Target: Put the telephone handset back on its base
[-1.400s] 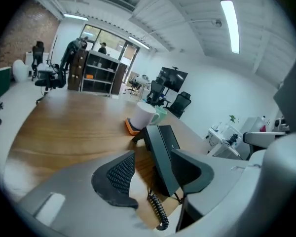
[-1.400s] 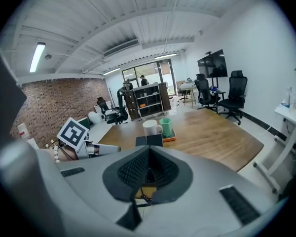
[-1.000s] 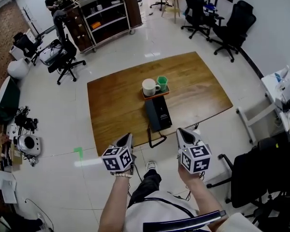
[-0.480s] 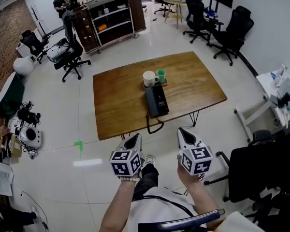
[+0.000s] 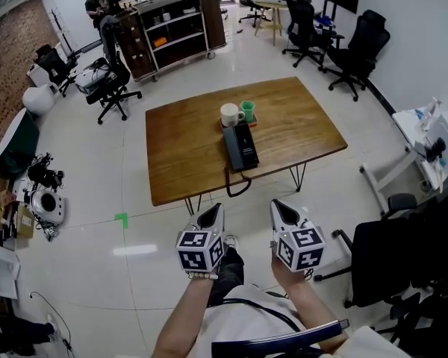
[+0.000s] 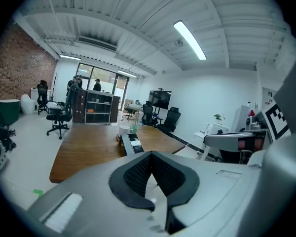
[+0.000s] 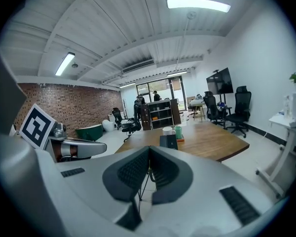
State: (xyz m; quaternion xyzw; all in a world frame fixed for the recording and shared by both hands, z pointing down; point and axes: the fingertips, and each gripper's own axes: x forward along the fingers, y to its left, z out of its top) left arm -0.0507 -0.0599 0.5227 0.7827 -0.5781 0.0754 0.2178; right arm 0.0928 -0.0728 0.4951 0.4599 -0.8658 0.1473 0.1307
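A black telephone (image 5: pixel 241 146) lies near the front edge of the wooden table (image 5: pixel 187 140), and its cord (image 5: pixel 235 186) loops down over that edge. From this distance I cannot make out the handset apart from the base. My left gripper (image 5: pixel 213 215) and right gripper (image 5: pixel 282 210) are held side by side in the air, well short of the table, over the floor. Both are shut with nothing in them. The left gripper view shows the shut left gripper (image 6: pixel 150 155) with the telephone (image 6: pixel 132 143) far ahead. In the right gripper view the right gripper (image 7: pixel 149 151) points at the telephone (image 7: pixel 168 141).
A white mug (image 5: pixel 230 114) and a green cup (image 5: pixel 249 110) stand on a small tray just behind the telephone. Office chairs (image 5: pixel 108 80) and a shelf unit (image 5: pixel 175 21) stand beyond the table. A black chair (image 5: pixel 381 259) is close at my right.
The table has drawn farther from the camera and from both grippers. The left gripper has shifted a little right, toward the right one. Both stay shut.
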